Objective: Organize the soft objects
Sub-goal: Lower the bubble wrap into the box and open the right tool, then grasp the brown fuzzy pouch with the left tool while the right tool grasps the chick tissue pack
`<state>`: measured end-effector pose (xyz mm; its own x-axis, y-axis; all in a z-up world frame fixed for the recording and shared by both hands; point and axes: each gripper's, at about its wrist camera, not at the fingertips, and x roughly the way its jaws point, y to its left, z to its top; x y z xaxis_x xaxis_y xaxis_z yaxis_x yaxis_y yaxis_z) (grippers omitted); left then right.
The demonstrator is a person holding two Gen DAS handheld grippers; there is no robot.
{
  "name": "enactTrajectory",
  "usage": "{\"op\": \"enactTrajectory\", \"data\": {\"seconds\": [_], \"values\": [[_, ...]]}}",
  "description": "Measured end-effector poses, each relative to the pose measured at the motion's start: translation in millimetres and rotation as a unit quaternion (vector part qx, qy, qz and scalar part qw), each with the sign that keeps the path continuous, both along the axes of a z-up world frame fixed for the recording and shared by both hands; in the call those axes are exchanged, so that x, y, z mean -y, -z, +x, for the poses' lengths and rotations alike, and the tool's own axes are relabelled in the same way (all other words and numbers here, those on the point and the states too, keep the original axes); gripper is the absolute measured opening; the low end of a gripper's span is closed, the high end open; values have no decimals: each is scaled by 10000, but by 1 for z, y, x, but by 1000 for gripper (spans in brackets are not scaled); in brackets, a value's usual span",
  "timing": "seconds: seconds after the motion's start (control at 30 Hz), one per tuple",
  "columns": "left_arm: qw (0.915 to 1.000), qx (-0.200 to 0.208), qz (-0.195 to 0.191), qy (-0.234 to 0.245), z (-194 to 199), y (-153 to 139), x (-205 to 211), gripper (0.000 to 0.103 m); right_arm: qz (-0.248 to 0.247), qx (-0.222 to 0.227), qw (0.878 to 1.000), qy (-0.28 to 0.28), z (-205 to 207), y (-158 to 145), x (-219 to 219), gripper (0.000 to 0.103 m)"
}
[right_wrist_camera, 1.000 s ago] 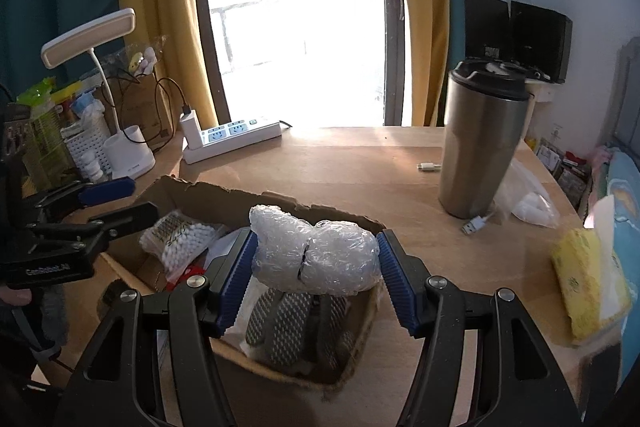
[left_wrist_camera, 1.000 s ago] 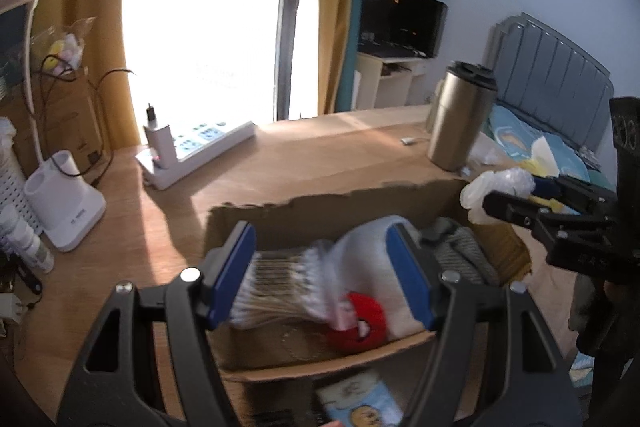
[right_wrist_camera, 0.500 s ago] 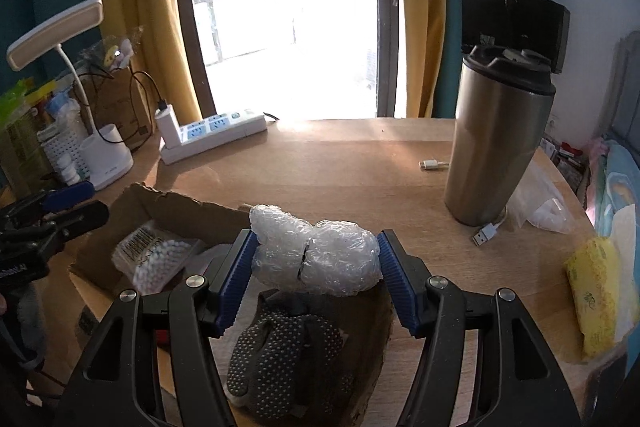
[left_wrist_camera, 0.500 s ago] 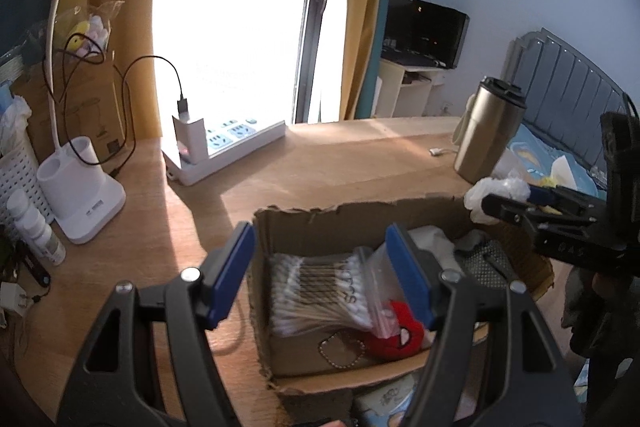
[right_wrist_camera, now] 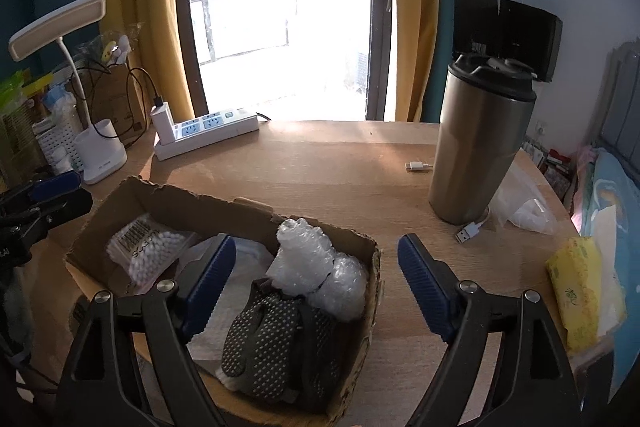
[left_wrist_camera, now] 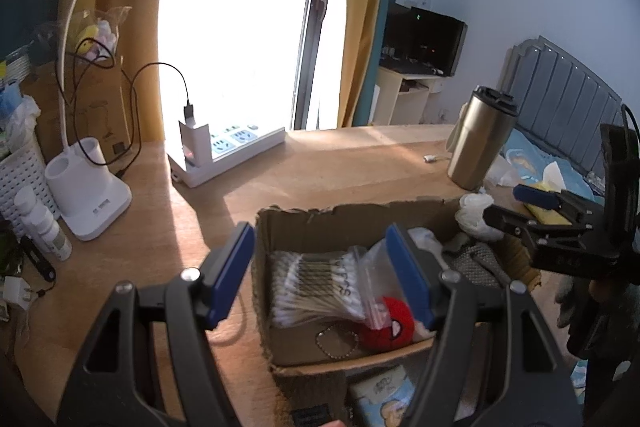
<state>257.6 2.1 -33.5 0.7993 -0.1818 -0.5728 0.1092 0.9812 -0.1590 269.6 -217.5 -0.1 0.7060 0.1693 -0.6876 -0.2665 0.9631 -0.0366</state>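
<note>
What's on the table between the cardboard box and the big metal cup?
Only bare wooden table lies between the torn cardboard box and the tall steel tumbler, seen in the right wrist view.

In the left wrist view, the right finger of the left tool (left_wrist_camera: pixel 320 273) covers part of the zip bag (left_wrist_camera: pixel 374 283) and of the red plush toy (left_wrist_camera: pixel 387 327) in the cardboard box (left_wrist_camera: pixel 352 213), and the booklet (left_wrist_camera: pixel 386 401) under the box's near wall is cut off by the bottom edge. In the right wrist view, the left finger of the right tool (right_wrist_camera: pixel 312 285) hides part of the white cloth (right_wrist_camera: pixel 250 259), and the dotted glove (right_wrist_camera: pixel 276 335) covers the lower part of the bubble wrap (right_wrist_camera: pixel 316 263). The print on the cotton swab pack (right_wrist_camera: pixel 146 249) is too small to read, and the yellow tissue pack (right_wrist_camera: pixel 576 301) at the right edge of the worktop (right_wrist_camera: pixel 344 163) is blurred.
</note>
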Motion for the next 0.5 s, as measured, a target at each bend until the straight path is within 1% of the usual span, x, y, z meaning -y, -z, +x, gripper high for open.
{"op": "enactTrajectory", "data": {"seconds": [0.23,0.5], "values": [[9999,93,-29,-55,-16,-6,-7,70,-13,74,10000,-63,-18,-10,-7,86],[9999,106,-54,-22,-35,-5,-14,70,27,115,9998,-173,-40,-17,-23,86]]}}
